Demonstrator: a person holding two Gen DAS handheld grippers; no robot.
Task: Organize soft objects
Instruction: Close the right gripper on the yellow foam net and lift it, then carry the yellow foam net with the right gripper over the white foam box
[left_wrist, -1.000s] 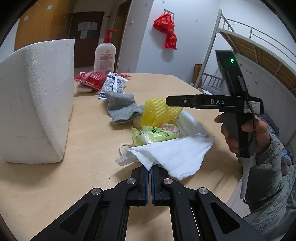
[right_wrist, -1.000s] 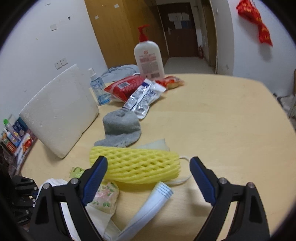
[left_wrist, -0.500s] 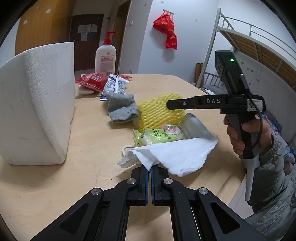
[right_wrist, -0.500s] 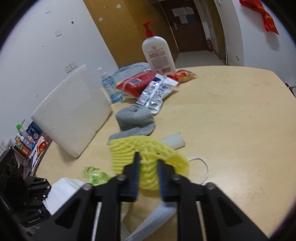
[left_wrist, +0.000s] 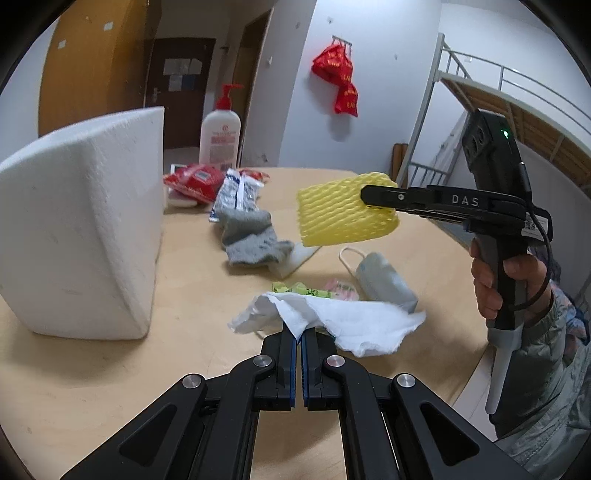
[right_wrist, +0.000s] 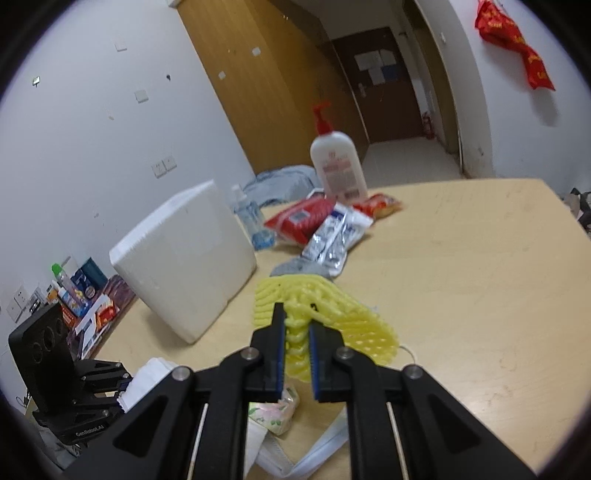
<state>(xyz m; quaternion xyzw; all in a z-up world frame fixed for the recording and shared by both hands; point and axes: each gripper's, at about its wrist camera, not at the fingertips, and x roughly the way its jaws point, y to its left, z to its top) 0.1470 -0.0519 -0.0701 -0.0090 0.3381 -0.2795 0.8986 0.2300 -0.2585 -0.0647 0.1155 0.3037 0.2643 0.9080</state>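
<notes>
My right gripper (right_wrist: 296, 322) is shut on a yellow foam net sleeve (right_wrist: 343, 317) and holds it clear above the table. From the left wrist view the sleeve (left_wrist: 340, 218) hangs in the air from that gripper (left_wrist: 369, 197), held by a person's hand (left_wrist: 506, 280). My left gripper (left_wrist: 298, 334) is shut on a corner of a white cloth (left_wrist: 354, 321) that rests on the table. A grey sock (left_wrist: 251, 236), a pale blue face mask (left_wrist: 384, 280) and a green tissue pack (left_wrist: 314, 290) lie beyond the cloth.
A white foam box (left_wrist: 85, 236) stands at the left. Behind it are a lotion pump bottle (left_wrist: 220, 136), red snack bags (left_wrist: 192, 182) and silver packets (left_wrist: 236, 192). A small clear bottle (right_wrist: 251, 221) stands by the box. The wooden table (right_wrist: 480, 295) stretches to the right.
My right gripper closed on the yellow net sleeve and lifted it off the pile, uncovering the mask and tissue pack. My left gripper stayed shut on the white cloth.
</notes>
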